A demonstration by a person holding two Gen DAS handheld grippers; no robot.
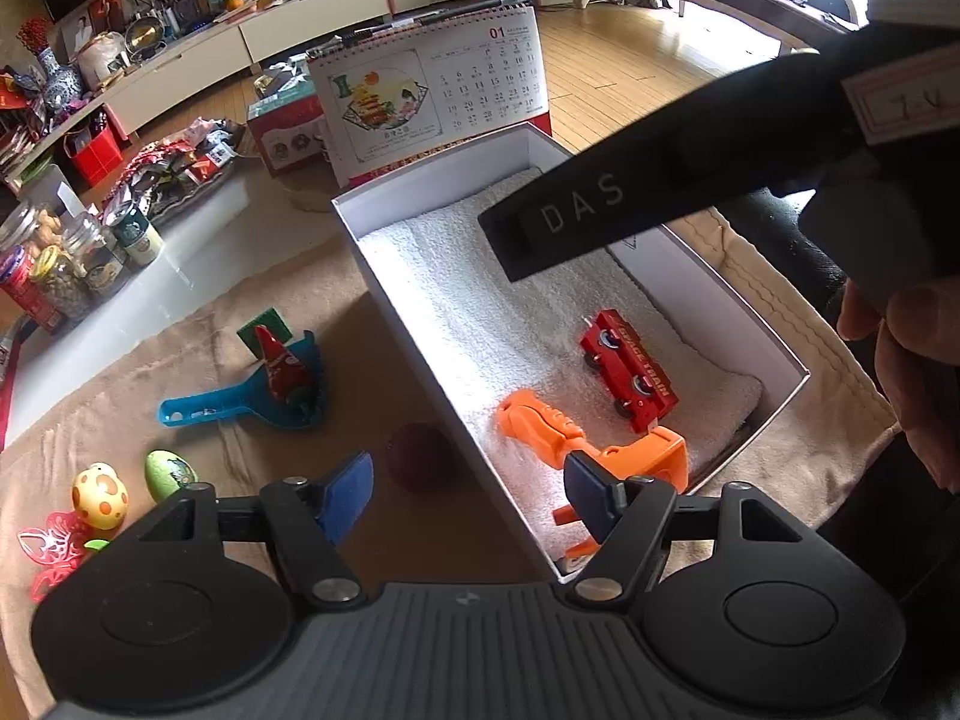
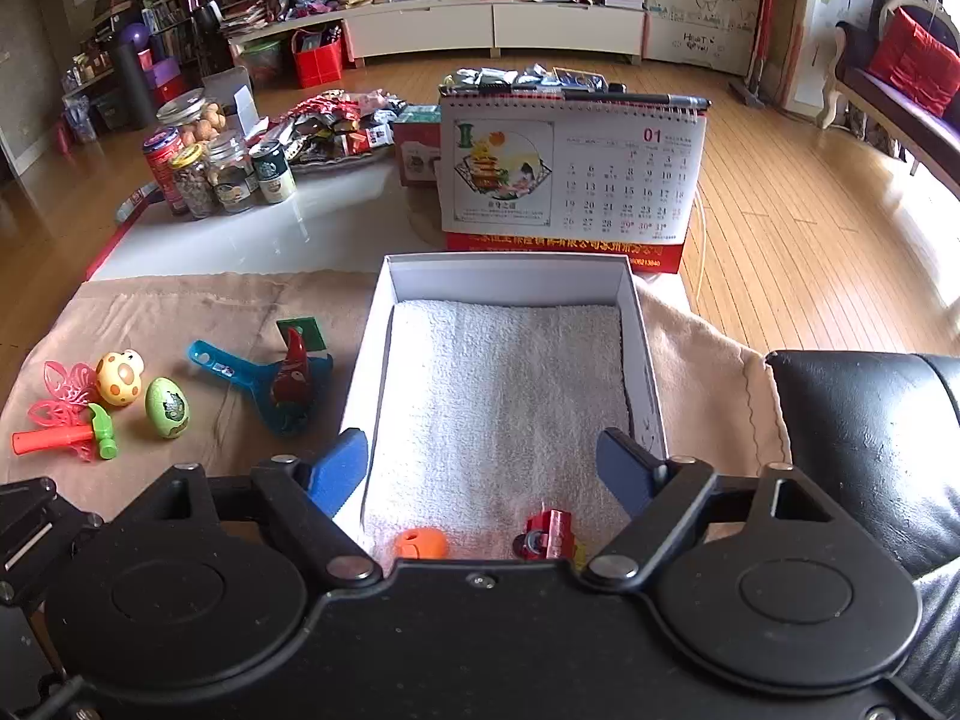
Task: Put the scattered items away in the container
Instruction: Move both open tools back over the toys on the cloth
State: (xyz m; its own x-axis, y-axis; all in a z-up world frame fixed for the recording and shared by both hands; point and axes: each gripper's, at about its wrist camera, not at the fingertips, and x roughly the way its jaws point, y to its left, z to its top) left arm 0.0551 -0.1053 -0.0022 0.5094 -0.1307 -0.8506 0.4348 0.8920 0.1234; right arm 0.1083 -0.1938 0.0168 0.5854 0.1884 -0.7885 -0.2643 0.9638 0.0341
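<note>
Both tools stand with their jaws apart and nothing between the pads. The left tool [image 1: 468, 498] hangs over the near left wall of the white box [image 1: 420, 324], one blue pad outside it and the other inside, just above the orange toy [image 1: 594, 450] lying on the white towel [image 1: 480, 312]. The right tool [image 2: 480, 471] points down into the same box from its near end, with the red train car [image 2: 549, 534] and the orange toy's rounded end directly beneath it.

The remaining scattered things lie on the tan cloth over the desk, to the left of both tools: a dark red ball [image 1: 420, 456] just ahead of the left tool and close to the box wall, a blue scoop [image 1: 252, 396] with a red toy [image 1: 282, 366] resting in it, a green egg [image 1: 169, 474], a spotted yellow egg [image 1: 99, 501], a pink lacy piece [image 2: 63, 399] and a toy hammer [image 2: 66, 437].

The likely troubles come from shape. The ball and eggs are round and smooth, so an off-centre pinch could squirt them away across the cloth. Lifting the scoop may tip out the red toy. The left tool straddles the box wall, so a sideways sweep could catch and drag the light box.
</note>
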